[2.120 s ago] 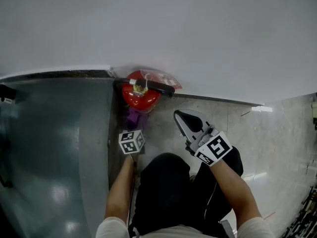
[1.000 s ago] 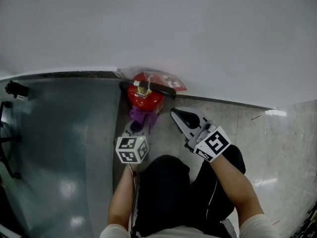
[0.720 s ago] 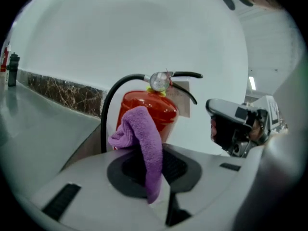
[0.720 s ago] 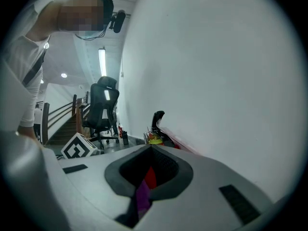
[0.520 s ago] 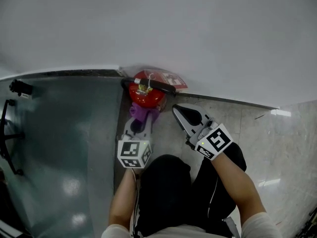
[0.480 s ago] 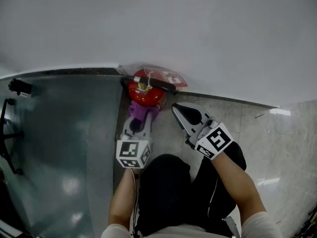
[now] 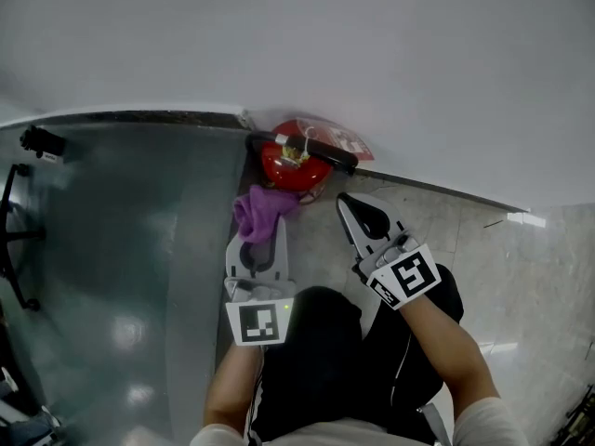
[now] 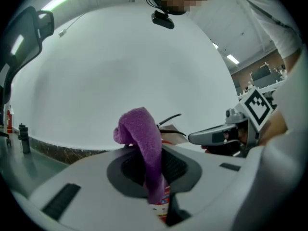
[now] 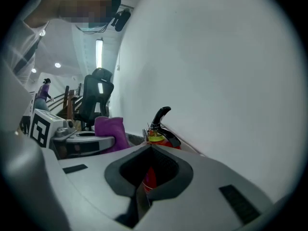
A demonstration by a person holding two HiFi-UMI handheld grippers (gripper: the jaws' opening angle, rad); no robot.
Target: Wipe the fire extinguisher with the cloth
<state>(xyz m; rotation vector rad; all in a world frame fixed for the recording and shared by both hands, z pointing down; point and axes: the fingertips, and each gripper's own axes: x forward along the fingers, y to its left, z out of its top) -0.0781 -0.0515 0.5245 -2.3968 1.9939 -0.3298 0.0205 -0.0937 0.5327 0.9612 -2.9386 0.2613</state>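
A red fire extinguisher (image 7: 296, 167) with a black handle (image 7: 307, 147) stands on the floor against the white wall. My left gripper (image 7: 257, 227) is shut on a purple cloth (image 7: 261, 208), which is bunched beside the extinguisher's upper left side. In the left gripper view the cloth (image 8: 142, 134) sticks up out of the jaws, with the extinguisher's label (image 8: 163, 203) behind them. My right gripper (image 7: 358, 205) hovers just right of the extinguisher, its jaws shut with nothing held. The right gripper view shows the extinguisher (image 9: 156, 137) straight ahead and the cloth (image 9: 110, 129) at its left.
A glossy grey-green floor (image 7: 112, 249) spreads at the left, with a black chair base (image 7: 11, 240) at its edge. Pale stone tiles (image 7: 521, 277) lie at the right. My black-trousered knees (image 7: 316, 342) are below the grippers. A paper tag (image 7: 351, 143) hangs on the extinguisher.
My left gripper has risen with the cloth from low beside the extinguisher's body to its upper part, and has rolled. The right gripper has stayed nearly still.
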